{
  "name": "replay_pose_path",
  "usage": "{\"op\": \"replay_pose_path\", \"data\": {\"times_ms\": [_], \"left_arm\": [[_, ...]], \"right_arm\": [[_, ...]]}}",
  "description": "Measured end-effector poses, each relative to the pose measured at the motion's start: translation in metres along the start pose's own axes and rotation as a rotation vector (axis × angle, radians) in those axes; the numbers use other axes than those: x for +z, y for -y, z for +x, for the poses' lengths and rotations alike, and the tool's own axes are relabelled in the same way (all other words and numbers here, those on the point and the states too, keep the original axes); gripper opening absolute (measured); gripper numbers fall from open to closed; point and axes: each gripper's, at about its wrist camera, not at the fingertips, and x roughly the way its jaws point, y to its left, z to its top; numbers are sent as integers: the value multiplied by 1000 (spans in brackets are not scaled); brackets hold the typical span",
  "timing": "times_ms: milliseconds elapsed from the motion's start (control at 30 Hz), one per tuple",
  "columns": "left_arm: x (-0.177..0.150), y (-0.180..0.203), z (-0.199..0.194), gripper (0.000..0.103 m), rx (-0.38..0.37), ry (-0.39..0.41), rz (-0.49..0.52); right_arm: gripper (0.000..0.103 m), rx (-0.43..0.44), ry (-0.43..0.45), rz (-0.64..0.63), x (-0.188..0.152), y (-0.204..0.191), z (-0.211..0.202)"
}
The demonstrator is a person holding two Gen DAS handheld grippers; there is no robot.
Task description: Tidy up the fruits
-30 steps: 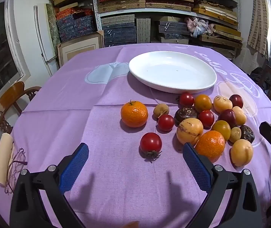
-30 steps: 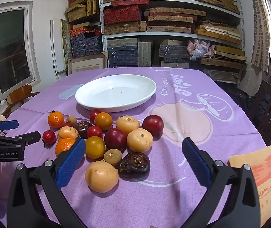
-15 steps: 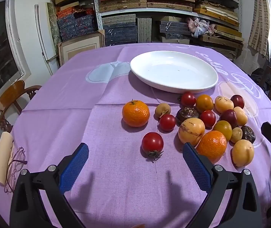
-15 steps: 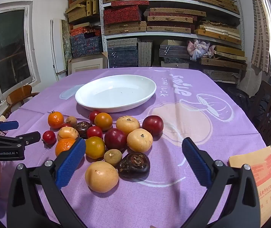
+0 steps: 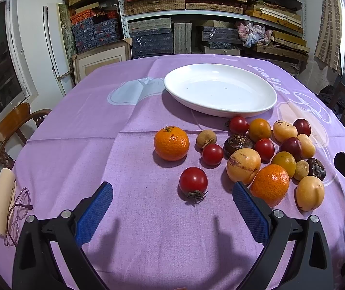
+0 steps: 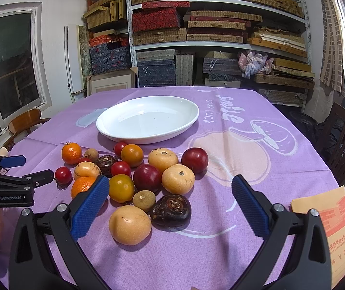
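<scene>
Round table, purple cloth (image 5: 99, 149), fruit heap before a bare white plate (image 5: 220, 89).

Left gripper (image 5: 172, 205) spread wide, holding nothing, low over the cloth with a lone tomato (image 5: 193, 181) between its fingers. Right gripper (image 6: 170, 200) likewise wide and unladen above the fruits (image 6: 148, 176). Glasses (image 5: 17, 215) at the table's left edge; booklet (image 6: 329, 220) at its right. Behind: shelves (image 6: 220, 24) of stacked boxes, windows, wooden chairs.
</scene>
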Motion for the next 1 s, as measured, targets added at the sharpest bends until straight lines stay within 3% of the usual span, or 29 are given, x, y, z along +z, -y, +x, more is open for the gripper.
{"op": "replay_pose_path", "data": {"times_ms": [1000], "left_arm": [[0,-3,5,100,4,0,-8]], "right_arm": [[99,1,2,1,-1,0,1]]}}
